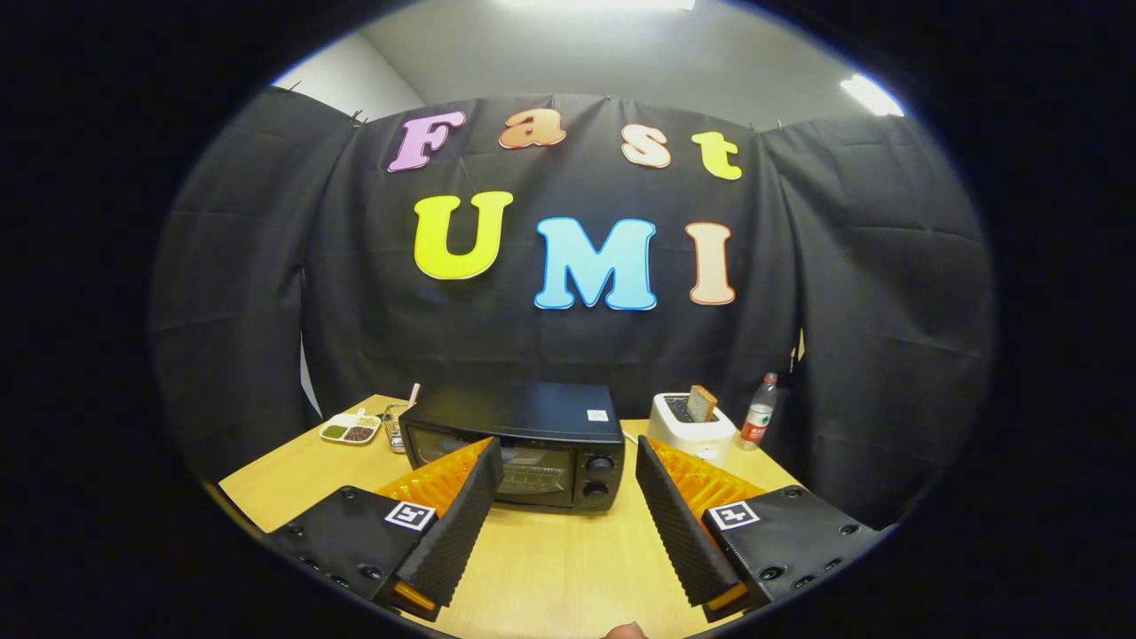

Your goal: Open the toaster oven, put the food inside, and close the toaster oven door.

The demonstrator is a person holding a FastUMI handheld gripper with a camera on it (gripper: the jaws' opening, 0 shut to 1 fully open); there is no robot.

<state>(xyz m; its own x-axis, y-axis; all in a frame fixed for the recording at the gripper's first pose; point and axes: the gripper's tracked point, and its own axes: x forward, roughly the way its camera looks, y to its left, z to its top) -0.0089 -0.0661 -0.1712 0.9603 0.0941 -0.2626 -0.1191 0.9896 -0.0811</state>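
A black toaster oven stands on the wooden table, beyond my fingers, with its glass door shut and two knobs on its right side. My gripper is open, held well above the table and short of the oven, with nothing between its fingers. The left fingertip overlaps the oven's door in the view. A slice of bread sticks up out of a white toaster to the right of the oven.
A white divided dish with small heaps of food lies left of the oven, and a glass with a straw stands beside it. A plastic bottle stands at the back right, past the toaster. Black cloth walls close in the table.
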